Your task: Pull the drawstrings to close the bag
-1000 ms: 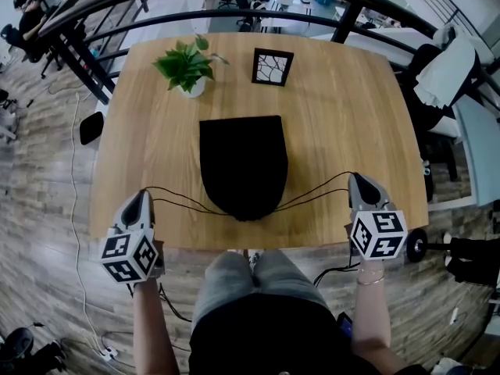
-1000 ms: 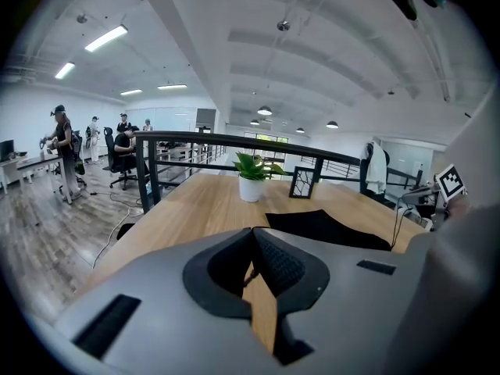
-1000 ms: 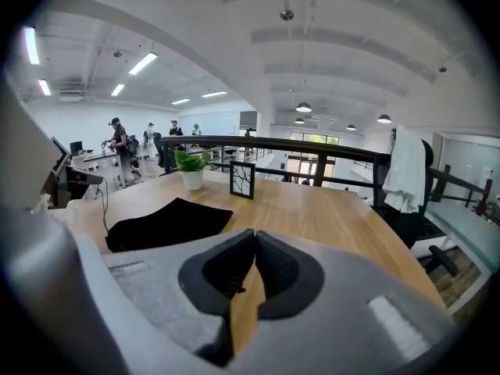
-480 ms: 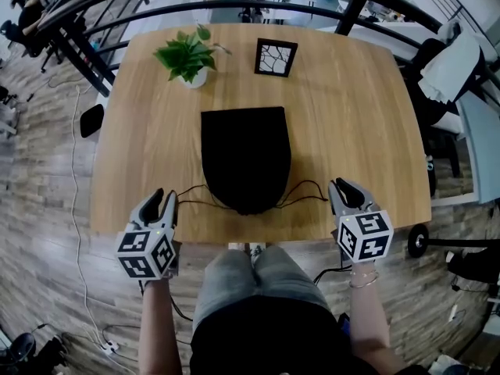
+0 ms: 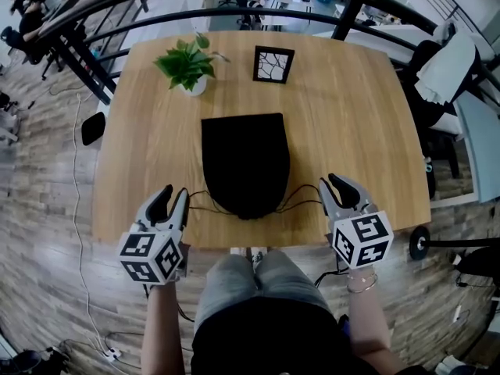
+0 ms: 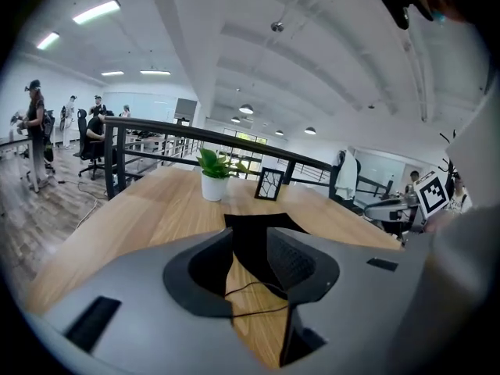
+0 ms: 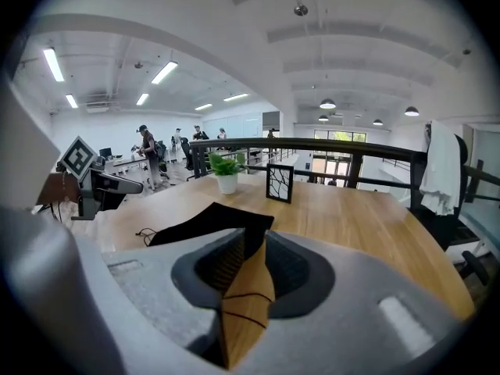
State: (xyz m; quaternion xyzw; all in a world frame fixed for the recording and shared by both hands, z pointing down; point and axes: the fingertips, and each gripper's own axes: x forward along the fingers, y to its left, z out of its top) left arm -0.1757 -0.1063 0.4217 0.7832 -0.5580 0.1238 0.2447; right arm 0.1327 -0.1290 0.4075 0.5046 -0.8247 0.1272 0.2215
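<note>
A black drawstring bag [image 5: 244,162] lies flat mid-table, its gathered mouth toward me. Thin black drawstrings trail from the mouth to the left [image 5: 200,202] and to the right [image 5: 301,198], lying slack on the wood. My left gripper [image 5: 173,195] hovers at the front edge, left of the mouth, jaws opening. In the left gripper view the string [image 6: 251,290] runs loose between the pads, untouched. My right gripper [image 5: 331,183] stands right of the mouth, jaws also opening. Its string [image 7: 247,298] crosses the gap without being pinched. The bag [image 7: 205,222] shows beyond those jaws.
A potted plant [image 5: 186,67] and a small black picture frame [image 5: 273,65] stand at the far side of the wooden table [image 5: 351,116]. A dark railing [image 5: 234,14] runs behind it. A chair draped in white cloth [image 5: 447,69] sits off the right edge.
Both grippers have come inward toward the bag's mouth and their jaws have parted. The drawstrings, taut a second ago, now lie slack and curled on the table.
</note>
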